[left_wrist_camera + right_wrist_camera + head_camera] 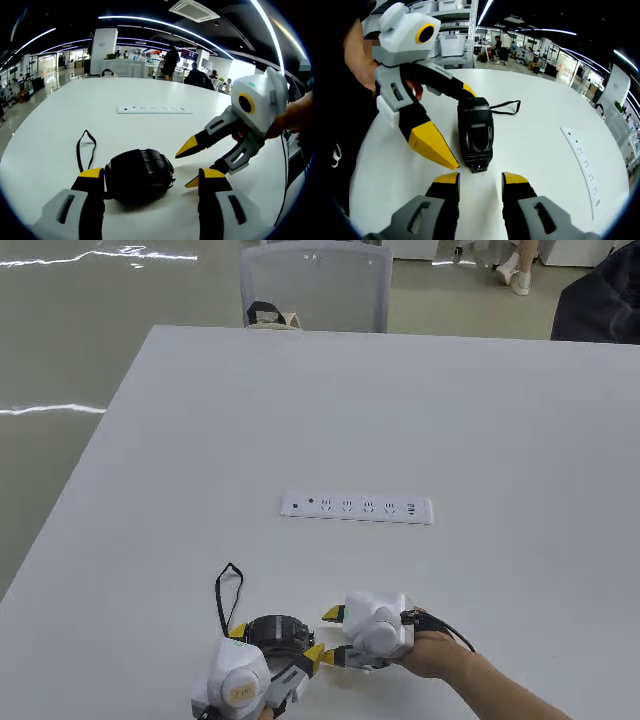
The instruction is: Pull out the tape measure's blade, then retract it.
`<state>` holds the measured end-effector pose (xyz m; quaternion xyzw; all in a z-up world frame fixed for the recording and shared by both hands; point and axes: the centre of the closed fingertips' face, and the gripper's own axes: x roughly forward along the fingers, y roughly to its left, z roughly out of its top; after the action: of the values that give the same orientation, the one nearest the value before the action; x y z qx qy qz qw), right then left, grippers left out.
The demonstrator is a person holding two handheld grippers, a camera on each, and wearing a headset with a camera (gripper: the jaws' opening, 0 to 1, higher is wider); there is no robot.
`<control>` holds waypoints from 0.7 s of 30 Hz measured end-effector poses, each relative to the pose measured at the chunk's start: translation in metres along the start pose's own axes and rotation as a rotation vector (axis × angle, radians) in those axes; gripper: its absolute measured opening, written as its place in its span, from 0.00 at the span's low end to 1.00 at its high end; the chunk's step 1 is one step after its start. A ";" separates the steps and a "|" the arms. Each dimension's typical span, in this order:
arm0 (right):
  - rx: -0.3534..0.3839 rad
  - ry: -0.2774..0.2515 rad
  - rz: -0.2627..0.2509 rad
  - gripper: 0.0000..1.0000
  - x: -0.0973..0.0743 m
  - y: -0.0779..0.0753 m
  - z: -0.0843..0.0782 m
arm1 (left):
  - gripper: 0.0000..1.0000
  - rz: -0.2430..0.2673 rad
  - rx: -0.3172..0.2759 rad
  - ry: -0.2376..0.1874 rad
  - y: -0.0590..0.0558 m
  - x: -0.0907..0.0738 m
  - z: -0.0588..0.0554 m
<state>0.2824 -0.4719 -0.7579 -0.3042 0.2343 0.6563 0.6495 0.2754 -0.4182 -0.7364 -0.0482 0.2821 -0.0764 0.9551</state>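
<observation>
The black tape measure [279,631] lies on the white table [400,410] near its front edge, its wrist strap [228,590] looped out to the left. My left gripper [275,643] stands open with its jaws on either side of the case [140,172]; one jaw touches it and the other is apart. My right gripper [328,635] is open just right of the case, pointing at its end. In the right gripper view the tape measure [476,132] lies just beyond the yellow tips of my right gripper [481,179]. No blade shows outside the case.
A white power strip [357,507] lies across the middle of the table, beyond the grippers. A grey chair [315,285] stands at the far edge. The table's left edge runs close to the strap.
</observation>
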 end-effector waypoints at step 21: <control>0.246 -0.050 -0.228 0.52 -0.077 0.022 -0.021 | 0.85 -0.157 0.207 0.082 -0.012 -0.060 0.003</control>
<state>0.2606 -0.5419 -0.7205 -0.2307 0.2605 0.5522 0.7576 0.2259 -0.4195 -0.6998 0.0317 0.3070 -0.1813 0.9338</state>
